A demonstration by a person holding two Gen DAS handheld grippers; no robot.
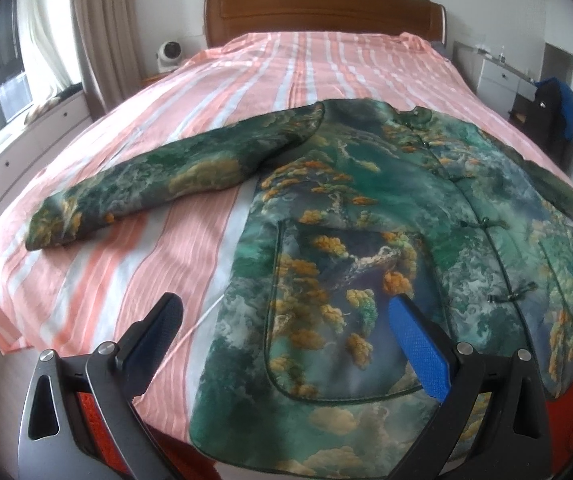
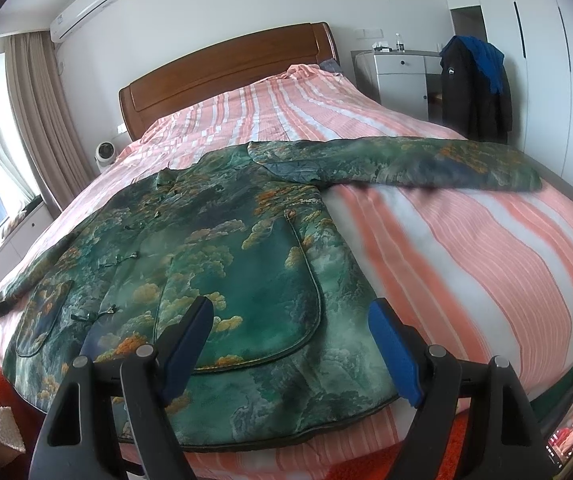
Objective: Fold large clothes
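Jacket (image 1: 350,216) lies flat, front up, sleeves spread on the striped bedspread (image 1: 134,240), filling the lower centre of both views, presumably laid out for folding. Left gripper (image 1: 286,332) and right gripper (image 2: 290,344) hover over its hem, tilted down, jaws wide, gripping nothing. Headboard (image 1: 322,8) beyond.

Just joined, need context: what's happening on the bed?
A person holds a hand-held gripper in each hand over a green patterned jacket spread flat, buttoned, on the striped bed, sleeves out to both sides. The left hand-held gripper and right hand-held gripper hang open above its hem, gripping nothing. No fold made yet.
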